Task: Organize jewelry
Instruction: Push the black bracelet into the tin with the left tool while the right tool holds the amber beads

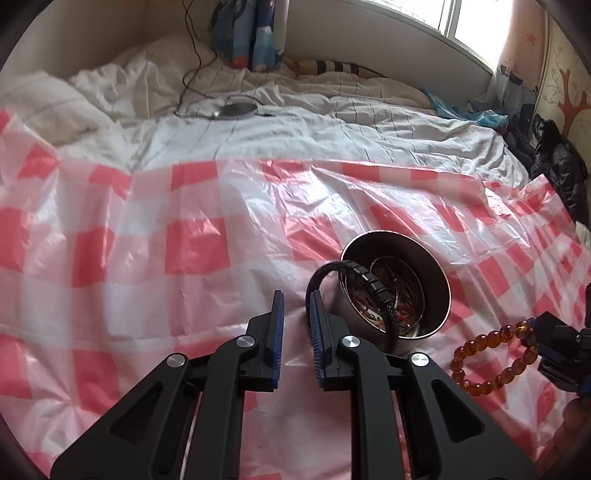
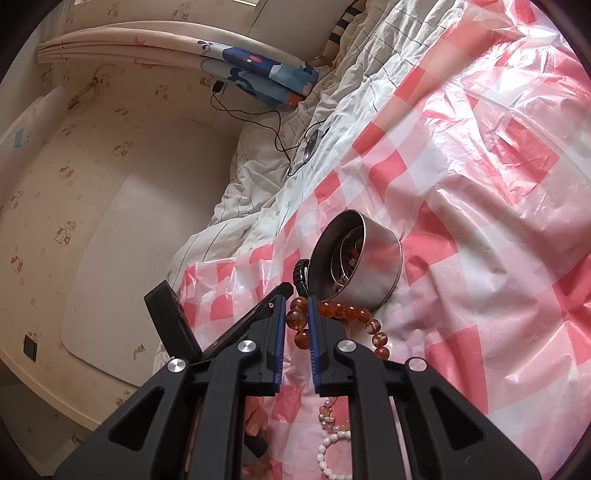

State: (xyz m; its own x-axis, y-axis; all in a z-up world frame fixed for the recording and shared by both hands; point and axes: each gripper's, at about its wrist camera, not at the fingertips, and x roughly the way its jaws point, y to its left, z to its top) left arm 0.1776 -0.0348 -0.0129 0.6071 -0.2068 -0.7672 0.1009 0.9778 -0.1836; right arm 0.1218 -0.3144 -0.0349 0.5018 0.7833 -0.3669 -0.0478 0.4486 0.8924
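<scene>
Left gripper (image 1: pixel 297 295) just left of the steel bowl (image 1: pixel 441 280), jaws narrowed on nothing, black ribbed bracelet (image 1: pixel 373 286) draped over the bowl's near rim, right gripper (image 2: pixel 297 301) pinching an amber bead bracelet (image 2: pixel 347 312) beside the bowl, on checked plastic sheet (image 1: pixel 184 240).

Daylight from a window (image 1: pixel 476 18) falls on a rumpled white bed (image 1: pixel 295 125) beside cartoon-patterned wallpaper (image 2: pixel 66 192).

Red-white checked plastic sheet (image 1: pixel 192 236) spread over near part of bed. White gridded quilt (image 1: pixel 332 129) rumpled behind it. Round silver disc (image 1: pixel 236 110) with black cable (image 1: pixel 192 55) on quilt. Black jacket (image 1: pixel 557 166) at bed's right edge. Blue cartoon curtain (image 2: pixel 266 79) by wall.
</scene>
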